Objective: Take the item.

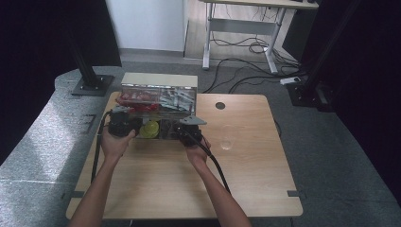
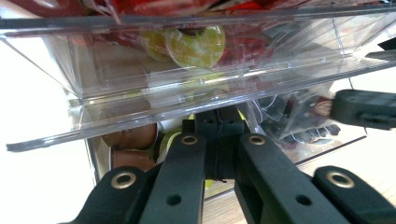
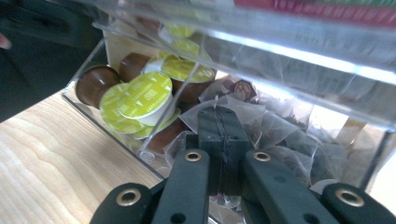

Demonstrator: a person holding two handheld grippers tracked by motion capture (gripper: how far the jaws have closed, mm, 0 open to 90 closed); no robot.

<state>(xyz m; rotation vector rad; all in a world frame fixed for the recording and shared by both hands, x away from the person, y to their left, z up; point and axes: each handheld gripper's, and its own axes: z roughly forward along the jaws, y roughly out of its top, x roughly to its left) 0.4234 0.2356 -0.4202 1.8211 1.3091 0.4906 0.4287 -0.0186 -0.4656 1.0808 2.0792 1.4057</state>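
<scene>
Two handheld black grippers, left (image 1: 124, 124) and right (image 1: 185, 129), both with jaws pressed together on nothing, sit against the front of a clear acrylic drawer organiser (image 1: 158, 94), whose lower drawer (image 3: 140, 144) ahead of the claws stands pulled out, green-lidded brown coffee capsules (image 3: 140, 95) untouched.

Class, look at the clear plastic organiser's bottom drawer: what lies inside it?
Inside the bottom drawer: brown coffee capsules with green lids in one compartment, clear tea bags beside them. The shelf above covers the drawer's rear.
</scene>
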